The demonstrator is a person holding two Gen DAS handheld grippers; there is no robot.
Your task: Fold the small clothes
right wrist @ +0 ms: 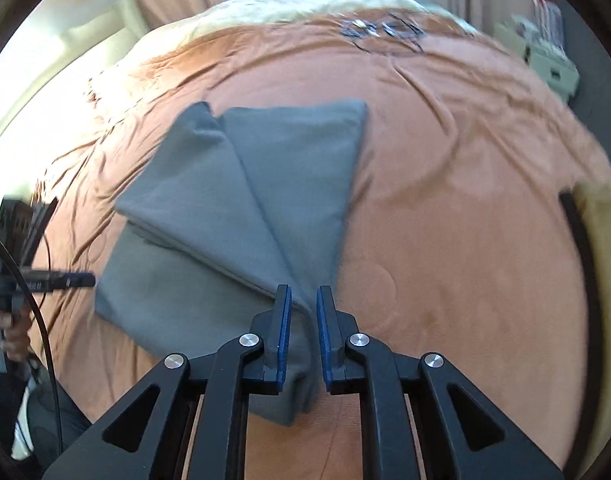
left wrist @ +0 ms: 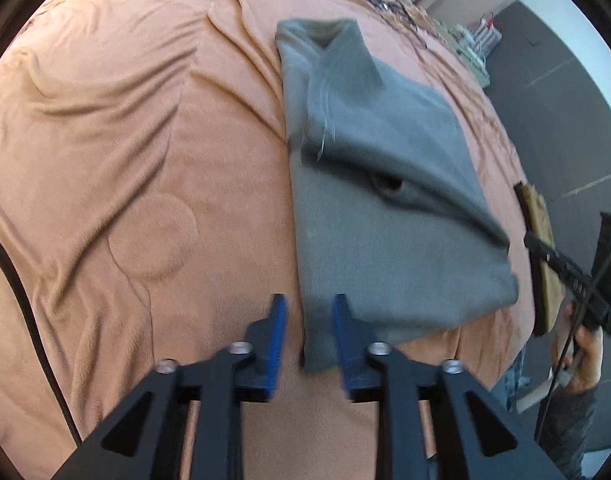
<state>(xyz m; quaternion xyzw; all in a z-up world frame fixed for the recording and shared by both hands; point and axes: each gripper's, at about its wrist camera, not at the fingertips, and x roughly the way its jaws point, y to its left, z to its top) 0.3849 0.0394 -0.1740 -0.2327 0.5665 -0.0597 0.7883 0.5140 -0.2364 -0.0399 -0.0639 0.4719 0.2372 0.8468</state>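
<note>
While the grey garment [right wrist: 241,184] lies part-folded on the bed [left wrist: 125,140], both claws sit at its near corners.
Left claw [left wrist: 308,334] is released, corner loose between; right claw [right wrist: 304,334] barely parted, cloth between. Regrip both corners evenly before folding.

One grey folded garment [right wrist: 241,200], one orange bedspread [left wrist: 125,160], two blue-padded grippers, left [left wrist: 307,340] and right [right wrist: 304,336], one black eyeglasses pair [right wrist: 401,30].
</note>
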